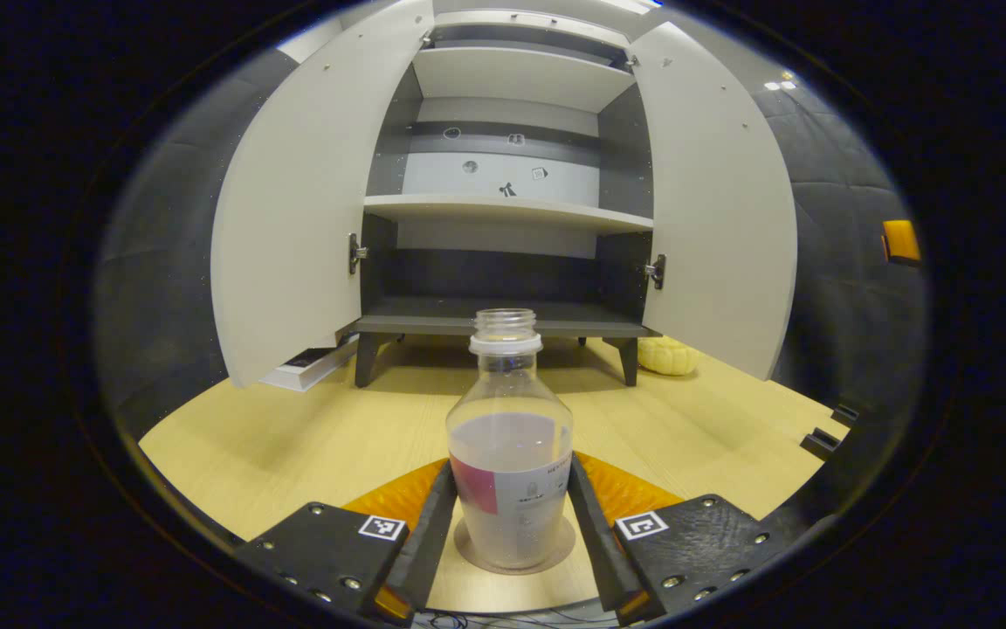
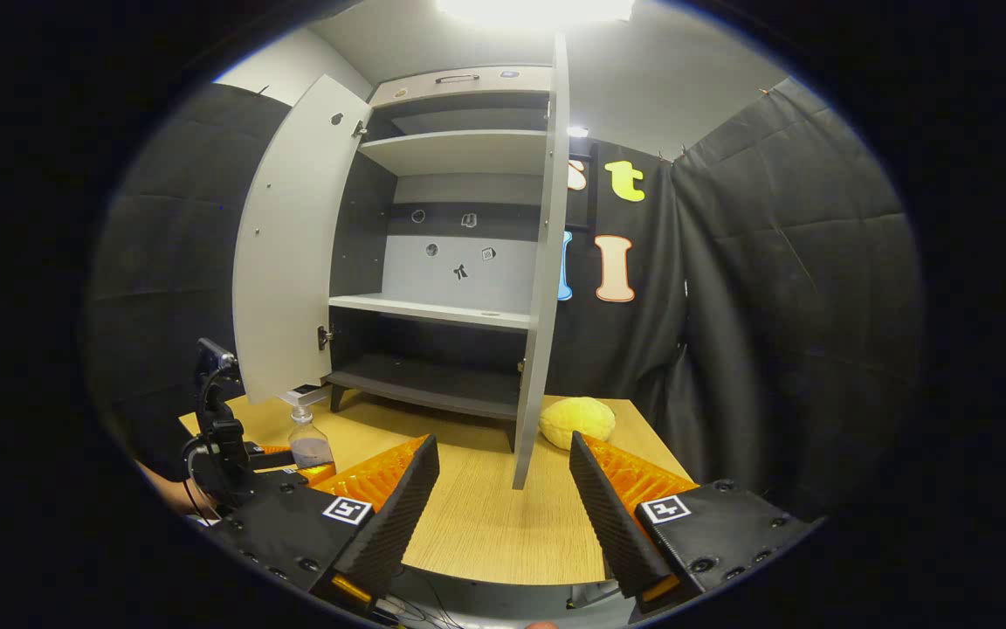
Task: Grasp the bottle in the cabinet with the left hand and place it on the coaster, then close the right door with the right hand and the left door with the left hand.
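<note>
Left gripper (image 1: pixel 510 507) sits low over the table (image 1: pixel 293 437), fingers either side of the bottle (image 1: pixel 510 445). The bottle stands upright on the round coaster (image 1: pixel 555 550), no cap, partly filled, label around its lower half. Fingers run close along both sides of the bottle; can't tell if they actually press on it or just flank it.

In the right gripper view, the left gripper (image 2: pixel 245 454) and bottle (image 2: pixel 309 441) show at lower left, on the table in front of the left door (image 2: pixel 289 253).

Cabinet (image 1: pixel 503 175) stands ahead on short legs, both doors swung wide. Left door (image 1: pixel 293 210) and right door (image 1: pixel 721 210) both open. Shelves bare; small stickers on the back panel.

Right gripper (image 2: pixel 503 489) hovers above the table, jaws spread wide, nothing between them. The right door (image 2: pixel 547 262) is edge-on just ahead of it, not touching.

A yellow plush lump (image 2: pixel 578 419) lies on the table just right of the cabinet's right door. A book (image 1: pixel 311 362) lies flat under the left door's lower edge.
</note>
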